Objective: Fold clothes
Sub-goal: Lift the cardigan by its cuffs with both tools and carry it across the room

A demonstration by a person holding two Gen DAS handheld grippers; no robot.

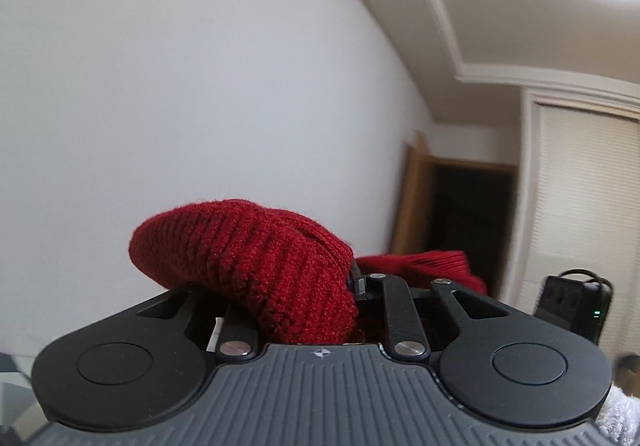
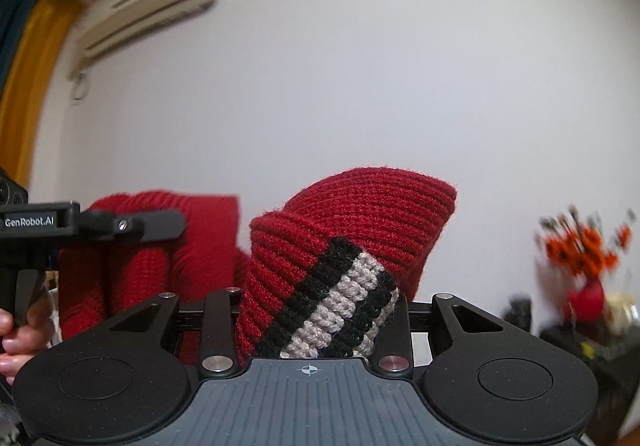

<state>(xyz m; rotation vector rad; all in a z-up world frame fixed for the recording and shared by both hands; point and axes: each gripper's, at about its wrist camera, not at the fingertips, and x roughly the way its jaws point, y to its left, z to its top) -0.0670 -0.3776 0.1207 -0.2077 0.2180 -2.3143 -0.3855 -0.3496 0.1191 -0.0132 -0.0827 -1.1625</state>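
Observation:
A red knitted sweater (image 1: 248,246) hangs in the air between both grippers, in front of a white wall. In the left wrist view my left gripper (image 1: 316,298) is shut on a bunched red fold that drapes over its fingers and hides the tips. In the right wrist view my right gripper (image 2: 316,310) is shut on the sweater's (image 2: 360,206) edge, where a black and grey striped band (image 2: 340,306) sits between the fingers. The left gripper (image 2: 120,224) also shows there at the left, held by a hand (image 2: 20,338), with red cloth hanging behind it.
A wall air conditioner (image 2: 148,2) and a yellow curtain (image 2: 36,58) are at upper left. Orange flowers in a red vase (image 2: 584,258) stand on dark furniture at right. A dark doorway (image 1: 468,214) and a pale slatted door (image 1: 584,186) lie beyond the left gripper.

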